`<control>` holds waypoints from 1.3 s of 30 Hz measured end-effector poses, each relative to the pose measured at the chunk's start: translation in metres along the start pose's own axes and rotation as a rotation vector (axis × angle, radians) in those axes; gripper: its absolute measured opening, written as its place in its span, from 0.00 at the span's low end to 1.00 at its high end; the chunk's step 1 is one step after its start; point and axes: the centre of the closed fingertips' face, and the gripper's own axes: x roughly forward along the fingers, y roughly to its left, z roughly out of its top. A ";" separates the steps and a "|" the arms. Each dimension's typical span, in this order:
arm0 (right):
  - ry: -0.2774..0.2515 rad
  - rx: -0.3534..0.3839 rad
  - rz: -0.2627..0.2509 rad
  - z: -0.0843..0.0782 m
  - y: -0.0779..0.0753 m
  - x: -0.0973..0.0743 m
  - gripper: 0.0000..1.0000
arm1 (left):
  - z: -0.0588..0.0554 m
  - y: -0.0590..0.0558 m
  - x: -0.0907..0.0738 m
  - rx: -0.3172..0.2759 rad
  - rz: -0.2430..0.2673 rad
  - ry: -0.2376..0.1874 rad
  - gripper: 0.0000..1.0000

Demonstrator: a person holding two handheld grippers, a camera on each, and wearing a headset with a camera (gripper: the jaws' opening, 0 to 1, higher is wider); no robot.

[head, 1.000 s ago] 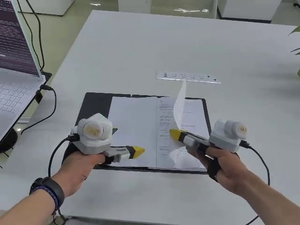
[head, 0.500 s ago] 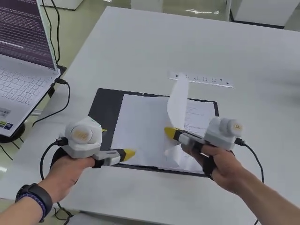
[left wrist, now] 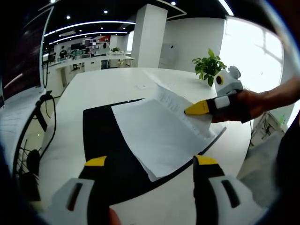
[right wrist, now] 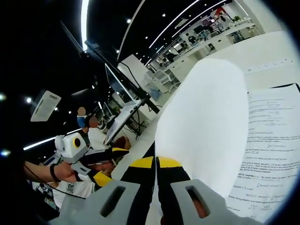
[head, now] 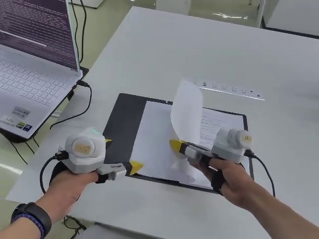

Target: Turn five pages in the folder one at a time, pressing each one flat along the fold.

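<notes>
**At the near edge of the desk (head: 164, 55): one page pinched mid-turn**

Nearest you, your left gripper (head: 133, 167) hovers at the near edge of the open folder (head: 122, 124). Its own view shows the fingers spread and empty, likely ready to press the fold. Just beyond, your right gripper (head: 175, 145) has its fingers clamped on the page (head: 187, 114), standing it upright to swing left. That pinch reads best in the right gripper view, while the head view adds the laptop (head: 35, 74) and power strip (head: 232, 91) farther off.

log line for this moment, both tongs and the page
right tongs: shut on page, lifted upright over folder | left tongs: open, holding nothing, by folder's near edge | folder: open on table
</notes>
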 end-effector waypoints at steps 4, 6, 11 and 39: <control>0.028 -0.006 0.010 -0.009 0.001 0.009 0.00 | -0.007 0.004 -0.008 -0.014 0.009 0.004 0.72; 0.046 -0.002 0.012 -0.015 0.000 0.015 0.00 | -0.010 0.007 -0.011 -0.022 0.014 0.003 0.72; 0.067 0.001 0.025 -0.022 0.004 0.028 0.00 | -0.015 0.015 -0.018 -0.036 0.032 0.000 0.72; 0.182 0.078 -0.011 -0.062 -0.013 0.079 0.03 | -0.018 0.004 -0.019 -0.053 0.016 -0.017 0.73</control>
